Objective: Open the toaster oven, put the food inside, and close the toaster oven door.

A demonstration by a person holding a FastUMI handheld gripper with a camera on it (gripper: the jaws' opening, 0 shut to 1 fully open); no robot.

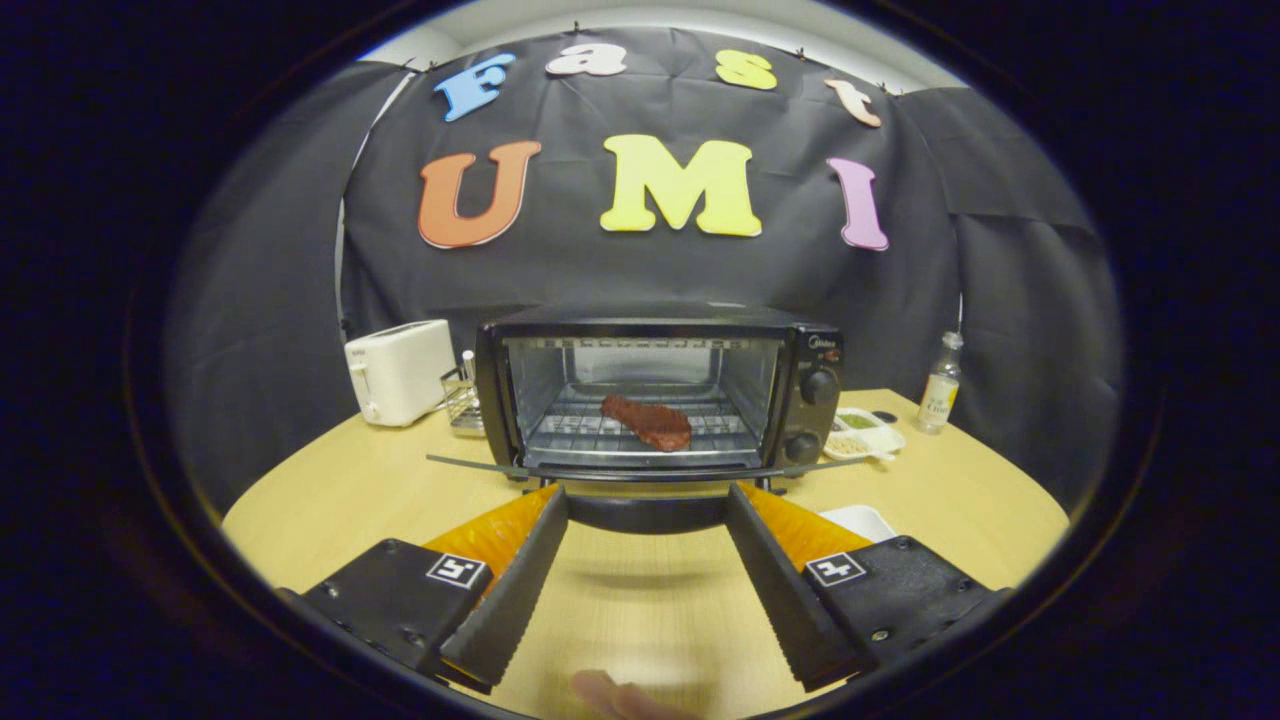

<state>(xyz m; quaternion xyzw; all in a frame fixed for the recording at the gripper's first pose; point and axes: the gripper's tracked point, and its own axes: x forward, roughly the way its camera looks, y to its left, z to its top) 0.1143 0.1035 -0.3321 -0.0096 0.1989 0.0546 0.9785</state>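
Tabletop (330,500) of pale wood carries everything, and the toaster oven (655,395) stands at its middle, facing the gripper squarely so the cavity is easy to reach. Its door (650,472) hangs fully down and level, the handle lying just ahead of the fingertips, which suggests only the closing step is left. A white toaster (400,370) sits to the oven's left, well clear of the door's swing, and a small divided dish (865,435) and a bottle (940,385) stand off to its right, also out of the way. The gripper (648,500) is spread wide and holds nothing, its ribbed black fingers (515,590) flanking the handle from below, likely placed to lift the door. The food (647,422), a dark red-brown slab like a cut of meat, lies flat on the wire rack inside, slightly angled.
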